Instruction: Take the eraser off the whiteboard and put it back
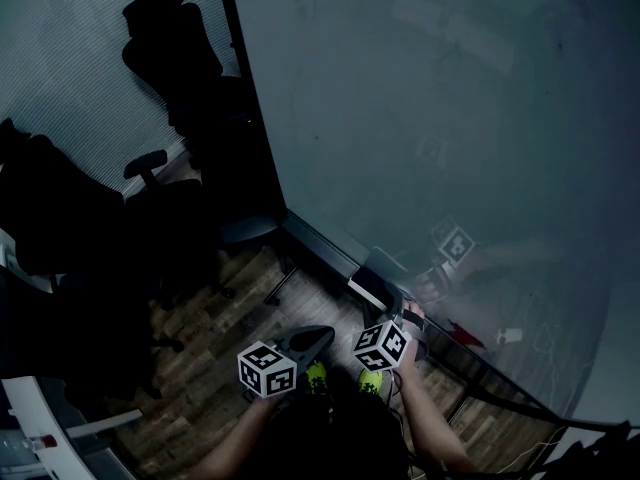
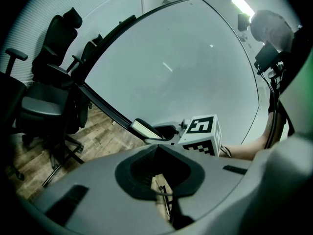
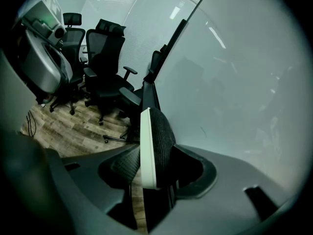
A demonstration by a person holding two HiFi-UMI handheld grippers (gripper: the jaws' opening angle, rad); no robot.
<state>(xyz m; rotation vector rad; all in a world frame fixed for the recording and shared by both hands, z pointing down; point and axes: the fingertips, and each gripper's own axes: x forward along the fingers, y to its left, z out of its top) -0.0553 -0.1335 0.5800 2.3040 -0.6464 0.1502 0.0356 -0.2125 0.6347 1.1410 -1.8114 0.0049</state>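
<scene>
White plastic on one face and dark felt on the other, the eraser [image 3: 152, 146] stands on edge between the jaws of the right gripper [image 3: 155, 163]. They are clamped across its thickness, with the felt turned toward the whiteboard [image 3: 234, 82], probably so it can press flat against it. It sits low by the board's bottom edge; whether it touches there is unclear. The left gripper [image 2: 155, 166] waits alongside, jaws together on nothing

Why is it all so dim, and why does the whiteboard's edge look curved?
Head view: dim and bluish, the black office chairs nearly lost in shadow. Left gripper view: wide lens bows the whiteboard's dark frame; ceiling light glares top right. Right gripper view: same bowing, light streaks on the board, white-backed black eraser sharp.
</scene>
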